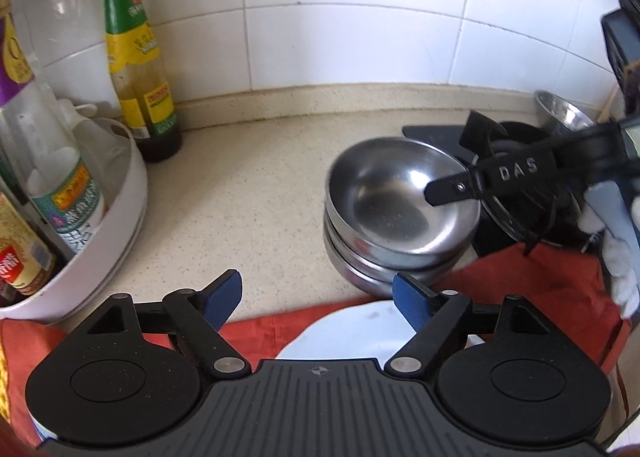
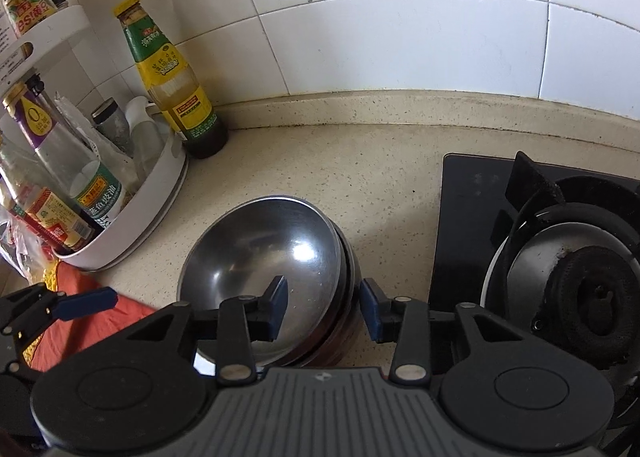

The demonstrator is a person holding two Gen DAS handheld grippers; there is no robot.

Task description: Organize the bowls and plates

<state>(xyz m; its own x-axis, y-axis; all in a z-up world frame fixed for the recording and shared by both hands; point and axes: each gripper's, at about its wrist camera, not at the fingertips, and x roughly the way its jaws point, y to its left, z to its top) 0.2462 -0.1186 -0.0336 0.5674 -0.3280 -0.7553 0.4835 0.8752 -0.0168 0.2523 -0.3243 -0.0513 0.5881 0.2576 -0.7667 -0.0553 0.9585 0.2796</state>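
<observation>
Straddling the rim of the top steel bowl [image 2: 264,253], your right gripper [image 2: 324,307] has its fingers parted, one blue pad inside the bowl and the other outside the stack, neither clearly pressing the metal. That bowl sits nested on other steel bowls [image 1: 384,261] on the speckled bench [image 1: 248,193], just beside the black gas stove [image 2: 560,257]. Your left gripper [image 1: 318,295] hangs wide open with nothing between its fingers, above a white plate [image 1: 352,333] lying on a red cloth [image 1: 540,281]. At the left, a sauce bottle [image 2: 168,77] stands against the tiled wall beside a white condiment rack [image 2: 132,209].
</observation>
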